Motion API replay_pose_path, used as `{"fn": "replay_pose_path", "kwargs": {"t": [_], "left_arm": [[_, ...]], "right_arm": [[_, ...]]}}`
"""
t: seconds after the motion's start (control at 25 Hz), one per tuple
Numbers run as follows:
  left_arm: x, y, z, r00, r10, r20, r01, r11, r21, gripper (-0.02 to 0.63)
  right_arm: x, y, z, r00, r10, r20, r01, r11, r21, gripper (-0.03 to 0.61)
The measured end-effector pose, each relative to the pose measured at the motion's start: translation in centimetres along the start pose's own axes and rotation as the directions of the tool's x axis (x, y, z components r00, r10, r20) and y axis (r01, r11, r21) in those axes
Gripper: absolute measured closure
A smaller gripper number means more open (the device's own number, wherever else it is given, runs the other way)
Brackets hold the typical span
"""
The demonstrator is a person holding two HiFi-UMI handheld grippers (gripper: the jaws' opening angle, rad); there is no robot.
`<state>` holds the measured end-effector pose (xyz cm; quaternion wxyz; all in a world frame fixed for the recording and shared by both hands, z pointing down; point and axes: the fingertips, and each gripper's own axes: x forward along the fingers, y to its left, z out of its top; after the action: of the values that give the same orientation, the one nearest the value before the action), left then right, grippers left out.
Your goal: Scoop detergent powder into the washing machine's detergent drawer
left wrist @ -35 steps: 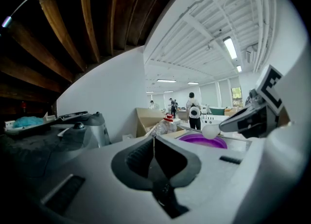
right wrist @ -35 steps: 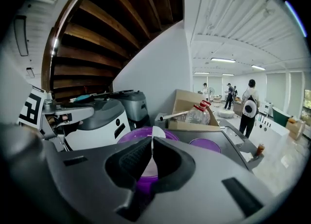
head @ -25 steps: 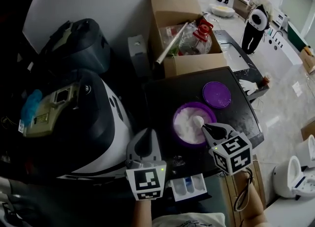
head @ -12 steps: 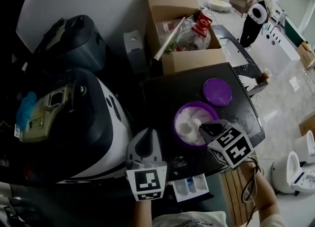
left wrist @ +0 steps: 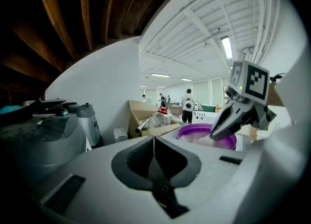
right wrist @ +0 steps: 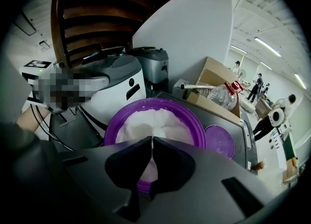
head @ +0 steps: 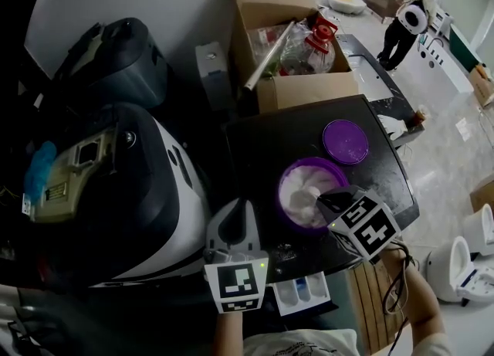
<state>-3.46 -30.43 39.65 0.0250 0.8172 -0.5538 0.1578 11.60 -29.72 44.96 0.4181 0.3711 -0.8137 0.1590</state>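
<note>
We hold the right gripper (head: 325, 198) (right wrist: 150, 143) at the near rim of the purple tub (head: 282, 191) (right wrist: 115, 119). Its jaws are closed on the thin white handle of the scoop (right wrist: 157, 131), and the scoop's far end reaches into the white detergent powder (head: 302, 194) (right wrist: 141, 119) that fills the tub. The tub stands on the black top surface (head: 266, 146), with its purple lid (head: 345, 140) lying flat just beyond it.

We hold the left gripper (head: 241, 209) (left wrist: 154, 143) to the left of the tub, clear of it. Its jaws are pressed together with nothing between them.

The detergent drawer (head: 302, 293) is pulled out below the near edge of the black top, between the two marker cubes. A cardboard box (head: 272, 15) stands behind the top.
</note>
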Motion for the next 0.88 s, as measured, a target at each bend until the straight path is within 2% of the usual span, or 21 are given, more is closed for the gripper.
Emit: {"fn": "replay_pose_path", "kwargs": {"t": [0.32,0.68,0.88], "left_arm": [[0.0,-0.1,0.1,1.0,0.003,-0.001,-0.003,1.0,-0.001,0.603],[-0.6,0.1,0.0,1.0,0.011,-0.001,-0.011,1.0,-0.005,0.603],[-0.9,0.1,-0.1,1.0,0.013,-0.002,-0.013,1.0,-0.002,0.603]], "right_arm": [[0.0,1.4,0.0,0.995,0.096,-0.014,-0.096,0.995,0.031,0.558],[-0.1,2.0,0.1,0.991,0.133,-0.03,-0.132,0.991,0.027,0.558],[-0.3,2.6,0.2,0.986,0.165,-0.017,-0.164,0.985,0.054,0.558]]}}
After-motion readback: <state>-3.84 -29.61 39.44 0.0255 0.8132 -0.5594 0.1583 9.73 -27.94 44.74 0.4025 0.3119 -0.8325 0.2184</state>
